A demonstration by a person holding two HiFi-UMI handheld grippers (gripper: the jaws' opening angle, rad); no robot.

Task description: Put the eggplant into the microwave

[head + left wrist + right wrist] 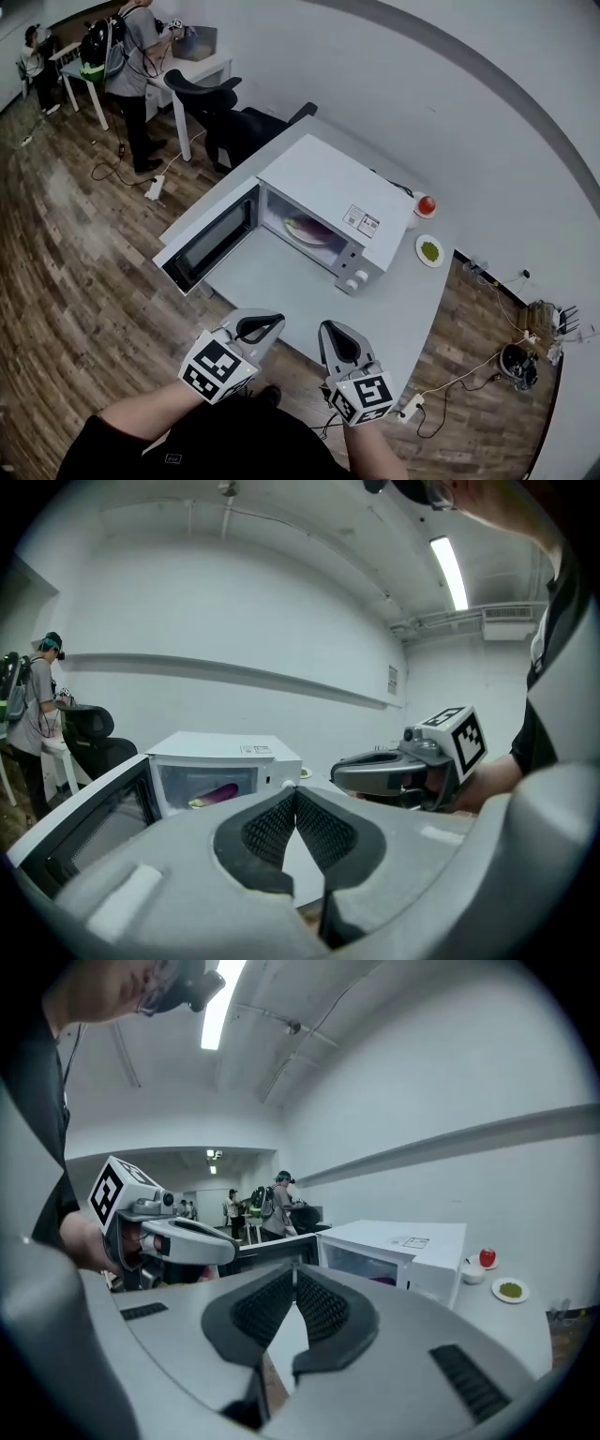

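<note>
I am holding the left tool (295, 797) with its two grey moulded jaws pressing together, the ribbed black pads (267, 829) meeting at their tips and nothing lying between them. I am holding the right tool (293, 1275) the same way, its jaws meeting at the tips and gripping nothing. Each tool is carrying a cube of black-and-white square markers, and both are hovering off the near edge of the table (412, 300), well apart from the things on it.

The smooth, pale grey table is bearing a boxy white microwave (328, 192). Its door (211, 244), a dark glass pane in a white frame, is swinging wide open toward my left. Inside the cavity the eggplant (309, 228), long, glossy and purple with a green stem end, is lying on a round pale dish (323, 238).

To the right of the microwave a round red fruit (427, 203) is sitting on a small white cup, and just beside it a small white plate (430, 250) is holding something green.

Farther off, a black office chair (225, 117) is standing on the wood-plank floor (66, 244), and a person (131, 56) with a backpack is standing at another white table.
</note>
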